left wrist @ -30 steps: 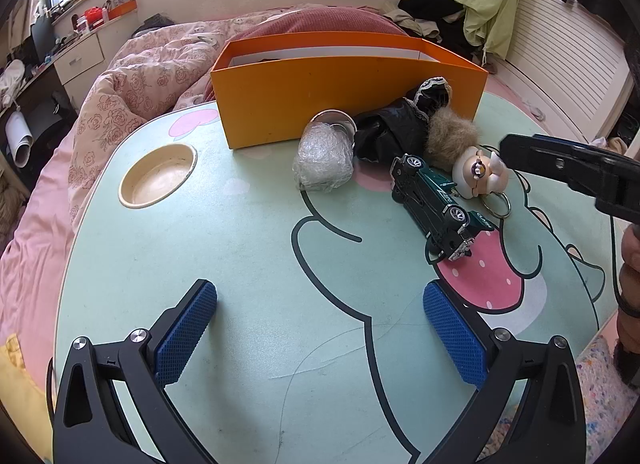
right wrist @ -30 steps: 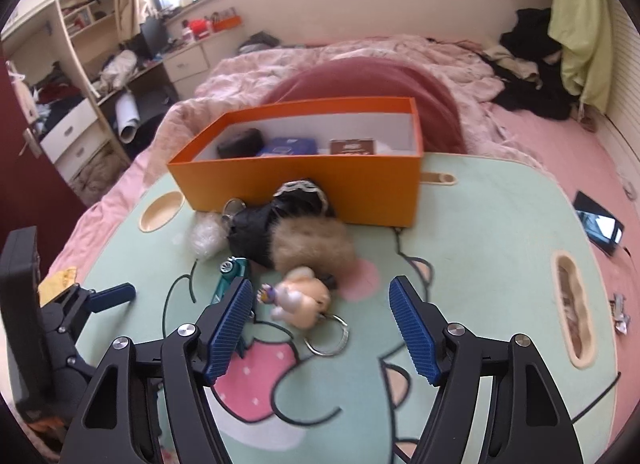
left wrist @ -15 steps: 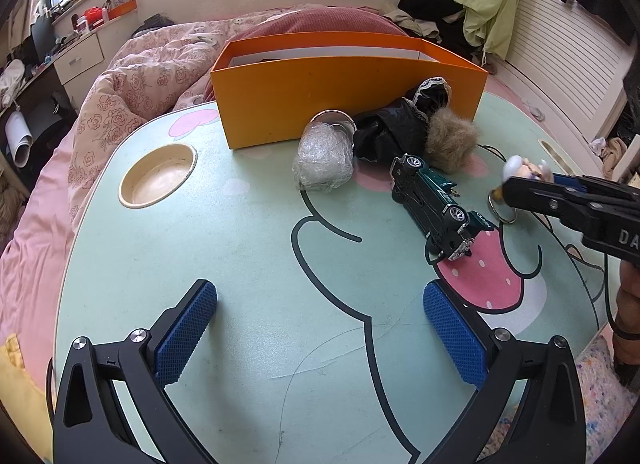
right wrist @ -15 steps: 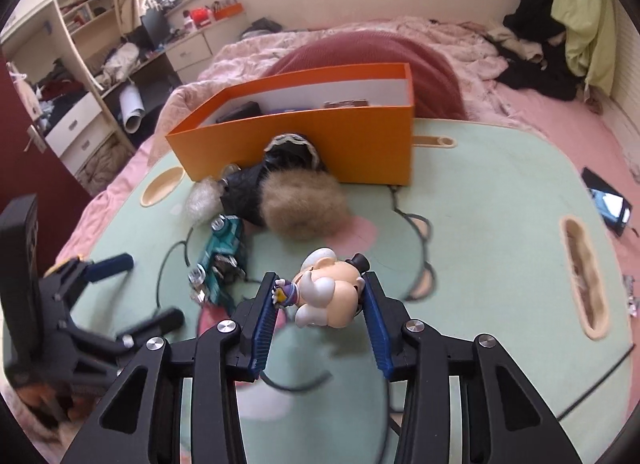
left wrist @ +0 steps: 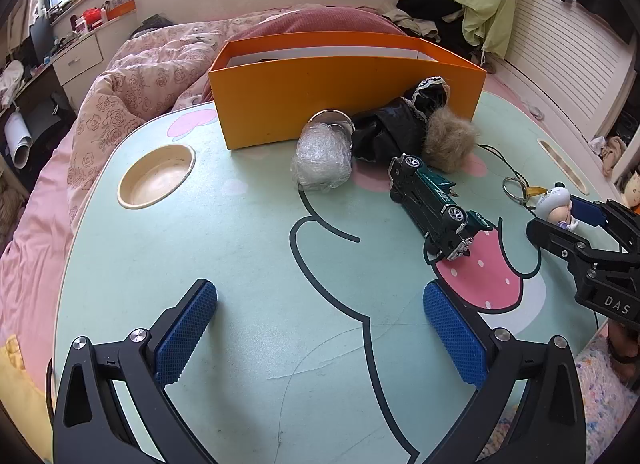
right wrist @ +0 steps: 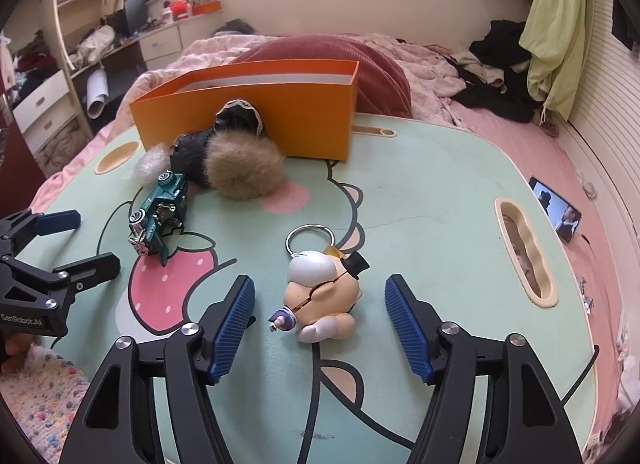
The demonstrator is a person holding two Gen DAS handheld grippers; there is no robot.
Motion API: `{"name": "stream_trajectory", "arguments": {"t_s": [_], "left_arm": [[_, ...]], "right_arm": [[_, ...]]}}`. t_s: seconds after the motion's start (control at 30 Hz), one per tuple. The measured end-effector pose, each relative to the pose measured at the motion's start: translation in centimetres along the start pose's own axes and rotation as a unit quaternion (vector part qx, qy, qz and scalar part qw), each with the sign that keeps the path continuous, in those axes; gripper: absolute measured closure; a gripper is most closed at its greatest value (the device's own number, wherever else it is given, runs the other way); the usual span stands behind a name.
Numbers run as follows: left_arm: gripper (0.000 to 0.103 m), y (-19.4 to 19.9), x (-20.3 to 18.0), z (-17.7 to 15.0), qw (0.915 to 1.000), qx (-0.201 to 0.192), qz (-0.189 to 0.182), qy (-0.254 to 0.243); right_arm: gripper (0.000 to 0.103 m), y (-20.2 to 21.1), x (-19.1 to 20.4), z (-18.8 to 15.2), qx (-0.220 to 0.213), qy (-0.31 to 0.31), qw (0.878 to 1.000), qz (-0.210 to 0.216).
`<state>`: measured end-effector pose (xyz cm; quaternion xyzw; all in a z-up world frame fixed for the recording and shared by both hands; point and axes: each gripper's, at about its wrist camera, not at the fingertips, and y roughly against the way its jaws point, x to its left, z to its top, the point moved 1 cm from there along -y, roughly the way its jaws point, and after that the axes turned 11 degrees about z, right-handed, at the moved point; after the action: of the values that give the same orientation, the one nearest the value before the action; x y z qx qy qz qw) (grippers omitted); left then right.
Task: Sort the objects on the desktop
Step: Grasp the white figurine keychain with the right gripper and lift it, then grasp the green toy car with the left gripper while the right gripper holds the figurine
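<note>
**A:** Start at the left. What was there?

**B:** The left gripper hung over the pale green table with its blue pads set wide and nothing between them. Beyond it, a round cream cup recess was sunk into the table top.

**A:** And towards the middle?

**B:** The orange box stood at the far edge, open at the top. Against its front wall lay a wad of clear plastic wrap, then a black bundle with lace trim, and touching that a tan fur pompom. Just in front of the pompom a green toy car lay tipped on its side, its front end over the pink strawberry printed on the table.

**A:** The right side?

**B:** The right gripper had just been opening. Its pads stood well apart, with the figurine keychain lying on the table between them, touching neither pad. Its metal ring pointed away towards the box.

**A:** So nothing was held?

**B:** Nothing. Further right a long slot was cut into the table, and a phone with a lit screen lay on the pink bedding beyond the edge.
</note>
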<state>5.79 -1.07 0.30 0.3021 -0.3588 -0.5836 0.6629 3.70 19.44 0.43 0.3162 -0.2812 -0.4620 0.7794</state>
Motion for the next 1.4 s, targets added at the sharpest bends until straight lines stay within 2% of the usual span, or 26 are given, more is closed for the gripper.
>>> {"name": "stream_trajectory", "arguments": {"t_s": [0.4,0.43,0.47,0.5,0.63,0.8,0.87,0.9,0.93,0.97,1.0,1.03,1.13,1.27,1.4], "left_arm": [[0.000,0.3,-0.2,-0.2,0.9999,-0.003,-0.009,-0.008],[0.000,0.5,-0.3,-0.2,0.9998,-0.006,-0.014,-0.009],[0.000,0.9,-0.5,0.0,0.9996,-0.013,-0.022,-0.011],[0.000,1.5,-0.7,0.3,0.9992,-0.023,-0.030,-0.013],[0.000,3.3,-2.2,2.6,0.9963,-0.050,-0.067,-0.023],[0.001,1.3,-4.6,5.3,0.9970,-0.022,-0.069,-0.028],[0.008,0.2,-5.6,5.8,0.9972,-0.008,-0.064,-0.039],[0.021,-0.2,-5.9,5.8,0.9971,-0.002,-0.063,-0.043],[0.038,-0.7,-6.1,5.8,0.9969,0.005,-0.062,-0.047],[0.048,-1.1,-6.3,5.8,0.9967,0.015,-0.063,-0.048],[0.066,-1.5,-6.3,5.7,0.9967,0.022,-0.062,-0.047],[0.076,-1.5,-6.1,5.6,0.9968,0.020,-0.064,-0.042],[0.076,-0.8,-4.9,5.1,0.9958,0.008,-0.087,-0.027],[0.077,0.9,-3.2,4.3,0.9954,-0.019,-0.092,-0.014],[0.077,2.9,-1.7,5.3,0.9933,-0.046,-0.106,0.000]], "right_arm": [[0.031,-1.2,-0.9,1.9,0.019,-0.039,0.999,-0.003],[0.038,-1.3,-0.8,1.9,0.019,-0.036,0.999,-0.009],[0.057,-1.3,-0.5,1.9,0.016,-0.028,0.999,-0.018],[0.068,-1.1,-0.3,1.8,0.012,-0.021,1.000,-0.017],[0.068,-0.2,-0.4,1.1,-0.002,-0.027,1.000,0.009],[0.068,1.5,-1.6,0.9,-0.033,-0.053,0.998,0.021],[0.068,1.8,-1.7,0.9,-0.036,-0.056,0.998,0.024],[0.068,1.8,-1.7,0.9,-0.035,-0.055,0.998,0.024],[0.068,1.7,-1.7,0.8,-0.034,-0.053,0.998,0.024],[0.068,1.6,-1.5,0.8,-0.033,-0.051,0.998,0.024],[0.068,1.6,-1.4,0.9,-0.032,-0.049,0.998,0.024],[0.068,1.5,-1.4,0.9,-0.032,-0.048,0.998,0.023],[0.068,1.6,-1.2,1.1,-0.034,-0.044,0.998,0.023],[0.068,1.8,-1.0,1.7,-0.036,-0.041,0.998,0.029],[0.068,2.4,-0.5,3.9,-0.049,-0.030,0.997,0.048]]}}
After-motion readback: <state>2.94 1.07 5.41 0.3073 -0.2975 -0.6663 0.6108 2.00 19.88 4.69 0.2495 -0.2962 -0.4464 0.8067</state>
